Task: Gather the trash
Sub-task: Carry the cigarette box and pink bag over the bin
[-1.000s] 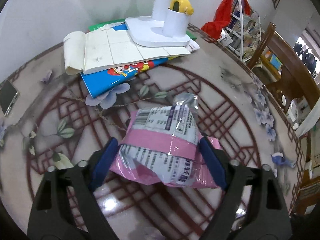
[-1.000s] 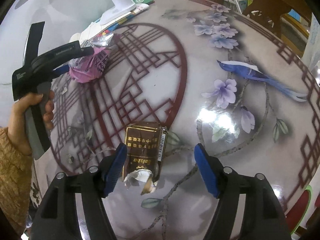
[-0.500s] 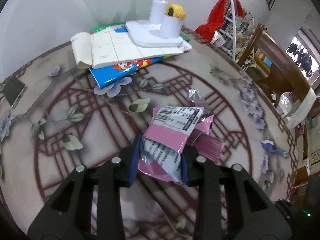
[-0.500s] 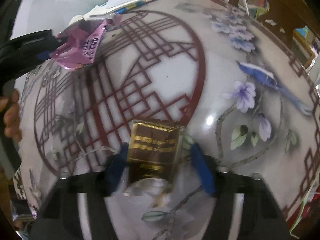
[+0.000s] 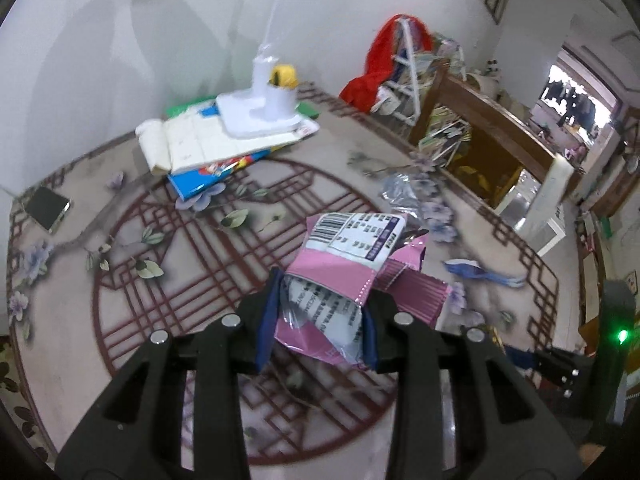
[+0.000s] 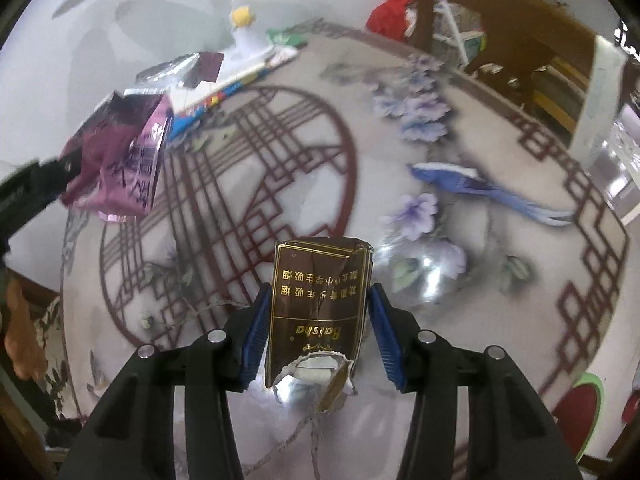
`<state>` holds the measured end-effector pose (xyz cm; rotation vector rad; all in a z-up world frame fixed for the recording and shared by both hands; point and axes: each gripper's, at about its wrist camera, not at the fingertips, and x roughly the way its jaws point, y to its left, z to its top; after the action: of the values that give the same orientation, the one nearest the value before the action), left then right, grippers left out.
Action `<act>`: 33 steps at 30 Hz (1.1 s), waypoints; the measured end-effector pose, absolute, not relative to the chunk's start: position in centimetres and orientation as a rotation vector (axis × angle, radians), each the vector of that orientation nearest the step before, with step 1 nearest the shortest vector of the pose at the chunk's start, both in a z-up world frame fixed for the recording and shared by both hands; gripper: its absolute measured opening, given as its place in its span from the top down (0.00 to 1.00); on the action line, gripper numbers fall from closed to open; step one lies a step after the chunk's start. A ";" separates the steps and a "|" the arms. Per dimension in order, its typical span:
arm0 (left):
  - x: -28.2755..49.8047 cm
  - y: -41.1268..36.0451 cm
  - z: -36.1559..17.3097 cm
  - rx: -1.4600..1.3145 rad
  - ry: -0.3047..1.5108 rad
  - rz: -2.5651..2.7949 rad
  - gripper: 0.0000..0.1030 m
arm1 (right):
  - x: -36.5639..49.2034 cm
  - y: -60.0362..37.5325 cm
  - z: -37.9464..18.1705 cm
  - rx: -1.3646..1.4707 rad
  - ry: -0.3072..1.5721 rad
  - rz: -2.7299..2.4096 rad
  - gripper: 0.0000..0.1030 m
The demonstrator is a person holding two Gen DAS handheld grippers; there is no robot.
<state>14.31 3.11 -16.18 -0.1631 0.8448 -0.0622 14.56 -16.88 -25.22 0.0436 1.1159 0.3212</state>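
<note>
— Trash first: what have you got, and where?

— The pink snack wrapper (image 5: 340,276) is pinched in my left gripper (image 5: 318,330); both blue pads (image 5: 267,322) press into its crumpled lower half, and its barcode end sticks up past the fingertips. It hangs above the table (image 5: 120,320), over the red lattice circle near the middle. From the right wrist view the same wrapper (image 6: 120,168) shows at the left, off the surface.

— And the other hand?

— My right gripper (image 6: 320,328) is closed on the brown cigarette pack (image 6: 316,312), a blue pad (image 6: 256,332) flat against each long side. Its torn end, with foil showing, points back toward me. It looks lifted above the table's near part, though I cannot tell for sure.

— What lies further out?

— Toward the far edge, a stack of books (image 5: 208,148) with a white desk lamp base (image 5: 260,116) on top. A phone (image 5: 46,208) sits by the left edge. Past the far right edge stand a wooden chair (image 5: 480,128) and a rack draped in red cloth (image 5: 384,60).
</note>
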 end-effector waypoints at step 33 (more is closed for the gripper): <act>4.5 -11.8 -7.0 0.000 0.663 -0.374 0.65 | 1.6 -32.0 -14.8 0.228 0.820 0.032 0.54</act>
<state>4.47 -11.75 -7.05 -0.0003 0.6629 -0.3745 1.64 -32.01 -14.77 0.2276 0.8201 0.0316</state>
